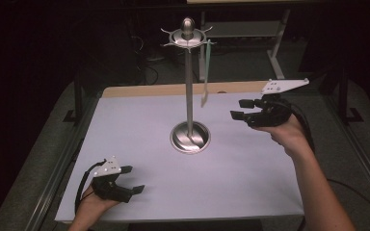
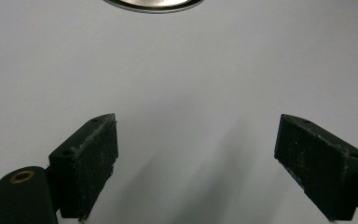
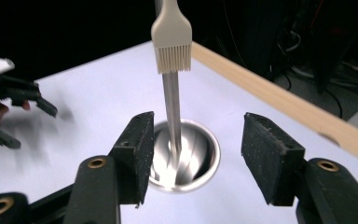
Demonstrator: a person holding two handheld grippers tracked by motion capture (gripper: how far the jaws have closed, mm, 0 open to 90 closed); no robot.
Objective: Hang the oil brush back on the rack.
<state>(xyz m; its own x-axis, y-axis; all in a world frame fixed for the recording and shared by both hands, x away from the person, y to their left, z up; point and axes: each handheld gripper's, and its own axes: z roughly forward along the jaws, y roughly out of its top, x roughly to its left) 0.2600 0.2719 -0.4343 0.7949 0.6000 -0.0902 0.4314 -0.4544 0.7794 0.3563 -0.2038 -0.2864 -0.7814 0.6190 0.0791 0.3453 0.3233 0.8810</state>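
Note:
A steel utensil stand [image 1: 189, 86] rises from a round base [image 1: 190, 137] at the table's middle. A pale silicone brush [image 1: 206, 72] hangs from one of the hooks on its crown, bristles down [image 3: 172, 57]. My right gripper [image 1: 238, 109] hovers right of the pole, held in a hand, jaws apart with nothing between them; in the right gripper view its jaws [image 3: 196, 158] frame the pole and base [image 3: 186, 158]. My left gripper [image 1: 132, 179] rests low at the table's front left, open and empty [image 2: 196, 168].
The white tabletop [image 1: 139, 125] has a wooden strip [image 1: 144, 90] along its far edge. Metal frame rails run down both sides. The stand's base rim [image 2: 154, 3] shows at the top of the left gripper view.

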